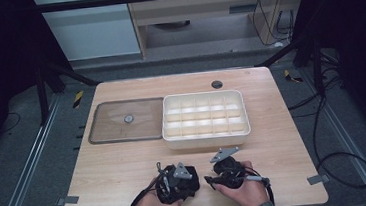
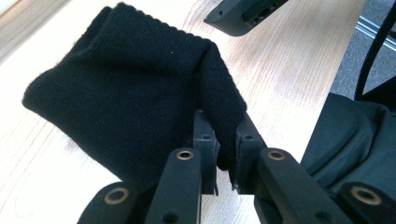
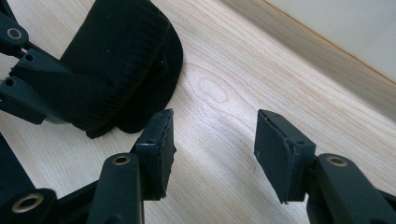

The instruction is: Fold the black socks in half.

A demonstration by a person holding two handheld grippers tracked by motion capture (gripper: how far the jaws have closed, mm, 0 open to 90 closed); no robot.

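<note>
A black knitted cloth [image 2: 121,84] lies partly on the wooden table [image 1: 126,163], close to its near edge. My left gripper [image 2: 224,126] is shut on one folded edge of it, and the rest fans out beyond the jaws. From above, the left gripper [image 1: 191,178] and the cloth [image 1: 188,188] sit just left of the right gripper [image 1: 212,173]. My right gripper [image 3: 212,140] is open over bare wood with nothing between its pads. It is aimed toward the cloth [image 3: 116,60], which lies a short way beyond its left pad.
A white box [image 1: 207,140] divided into several empty compartments stands mid-table. A clear flat lid [image 1: 108,134] with a round knob lies against its left side. A round port [image 1: 216,84] sits near the far edge. Dark clothing [image 2: 355,140] hangs at the near edge.
</note>
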